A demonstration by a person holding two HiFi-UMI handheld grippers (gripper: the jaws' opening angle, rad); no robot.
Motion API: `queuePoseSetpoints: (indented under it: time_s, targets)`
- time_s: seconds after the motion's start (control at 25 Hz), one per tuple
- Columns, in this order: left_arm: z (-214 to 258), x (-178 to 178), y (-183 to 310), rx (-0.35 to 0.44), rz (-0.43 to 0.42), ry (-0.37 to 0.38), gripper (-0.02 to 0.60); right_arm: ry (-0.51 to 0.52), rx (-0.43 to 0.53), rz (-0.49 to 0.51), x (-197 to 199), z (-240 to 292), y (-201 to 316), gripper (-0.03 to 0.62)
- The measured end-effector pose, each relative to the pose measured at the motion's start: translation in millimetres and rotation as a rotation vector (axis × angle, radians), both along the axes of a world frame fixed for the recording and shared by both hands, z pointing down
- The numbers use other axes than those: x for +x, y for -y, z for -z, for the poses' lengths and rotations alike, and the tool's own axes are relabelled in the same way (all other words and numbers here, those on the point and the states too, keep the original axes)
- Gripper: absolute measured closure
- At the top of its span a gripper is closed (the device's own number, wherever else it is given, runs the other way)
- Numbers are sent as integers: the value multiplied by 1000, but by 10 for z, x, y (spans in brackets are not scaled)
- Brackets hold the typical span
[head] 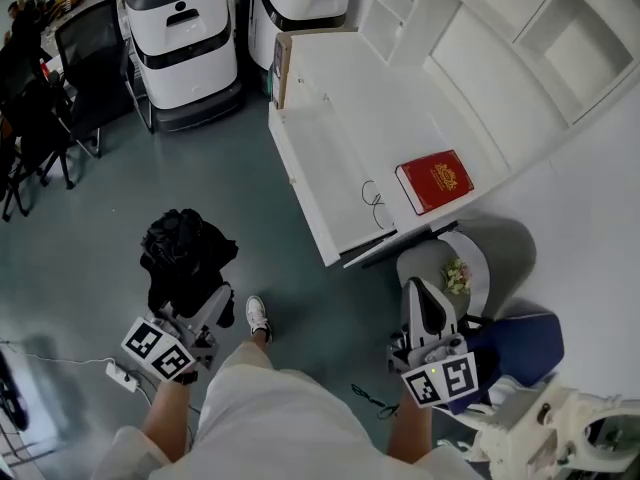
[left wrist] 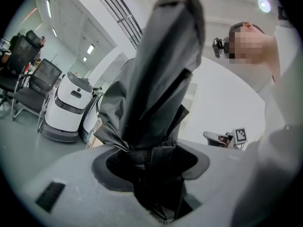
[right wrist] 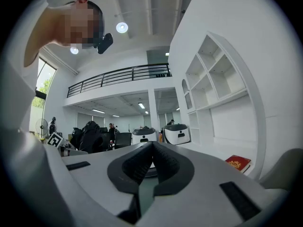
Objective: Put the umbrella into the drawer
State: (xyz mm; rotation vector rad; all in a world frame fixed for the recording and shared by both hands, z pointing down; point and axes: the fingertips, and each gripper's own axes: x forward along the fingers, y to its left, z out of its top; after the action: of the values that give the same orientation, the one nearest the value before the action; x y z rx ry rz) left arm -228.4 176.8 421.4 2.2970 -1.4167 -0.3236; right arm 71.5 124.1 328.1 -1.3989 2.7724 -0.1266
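Left gripper view is filled by the folded black umbrella (left wrist: 161, 79). It stands up out of my left gripper (left wrist: 152, 167), whose 2 fingers are clamped on its lower end so the loose cloth cannot slip on the way over. Head view puts it low on my left, over the floor and well apart from the open white drawer (head: 325, 158), pulled out from the worktop (head: 400, 118) that carries a red book (head: 433, 180). My right gripper (right wrist: 151, 148) has its fingers pressed together on nothing, free, I judge, to steady or shut the drawer. Reaching the drawer comes next.
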Motion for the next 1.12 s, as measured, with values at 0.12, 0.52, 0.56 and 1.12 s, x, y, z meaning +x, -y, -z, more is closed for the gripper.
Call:
queuePoseSetpoints:
  time_s: [0.12, 0.52, 0.56, 1.12]
  targets:
    - [23, -188, 566, -5, -40, -18, 344, -18, 17, -35, -219, 171, 465, 595]
    - [20, -347, 1732, -34, -169, -53, 342, -54, 17, -170, -317, 321, 1117, 595]
    - [-10, -276, 1820, -46, -186, -59, 342, -55, 12, -189, -244, 308, 1152, 595]
    - [-36, 655, 2546, -123, -207, -24, 341, 39, 70, -156, 487, 285, 2228, 595]
